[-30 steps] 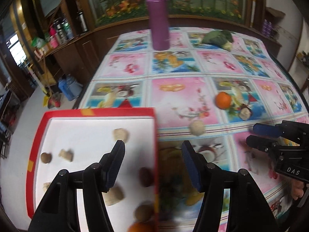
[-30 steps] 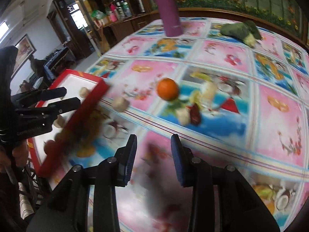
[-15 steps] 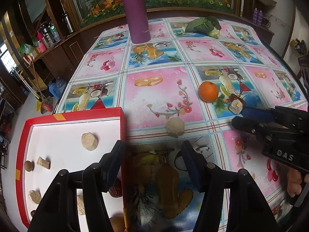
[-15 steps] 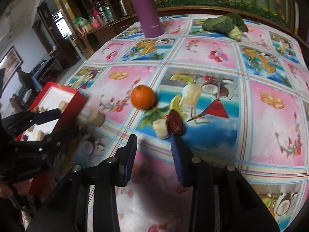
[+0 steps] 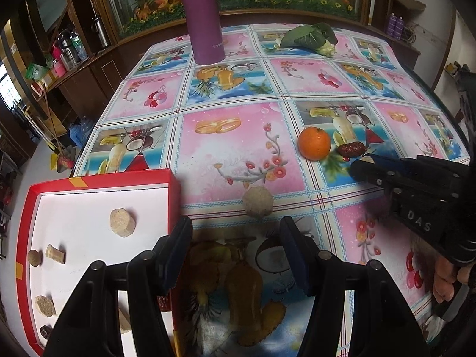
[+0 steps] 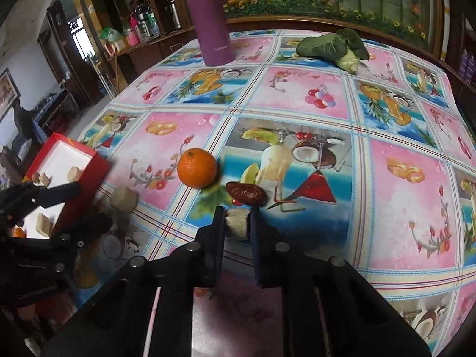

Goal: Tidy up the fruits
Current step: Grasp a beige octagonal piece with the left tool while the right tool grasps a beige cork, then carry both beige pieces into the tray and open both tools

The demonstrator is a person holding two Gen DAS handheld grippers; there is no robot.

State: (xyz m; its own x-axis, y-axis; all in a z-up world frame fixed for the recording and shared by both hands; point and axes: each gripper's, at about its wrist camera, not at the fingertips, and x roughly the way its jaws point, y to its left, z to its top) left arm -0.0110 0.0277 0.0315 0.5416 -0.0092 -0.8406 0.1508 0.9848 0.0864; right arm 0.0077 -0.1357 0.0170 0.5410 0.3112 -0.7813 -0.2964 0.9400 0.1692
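Observation:
My right gripper (image 6: 237,219) is shut on a pale beige fruit chunk (image 6: 237,228) resting on the tablecloth. Just ahead of it lie a dark red date (image 6: 246,194) and an orange (image 6: 197,167). My left gripper (image 5: 236,245) is open with nothing between its fingers. A round beige piece (image 5: 257,201) sits on the cloth a little ahead of its tips. To the left is the red tray (image 5: 174,192), white inside, holding several beige pieces and a date. The right gripper (image 5: 364,163) shows at the right of the left wrist view, near the orange (image 5: 314,143).
A tall purple flask (image 5: 203,17) stands at the far side of the table, and a green leafy vegetable (image 5: 309,37) lies to its right. The table's left edge drops off beside the tray. A wooden cabinet runs behind the table.
My right gripper moved forward and shut on the pale chunk beside the date. My left gripper shifted right, off the tray, toward the round beige piece.

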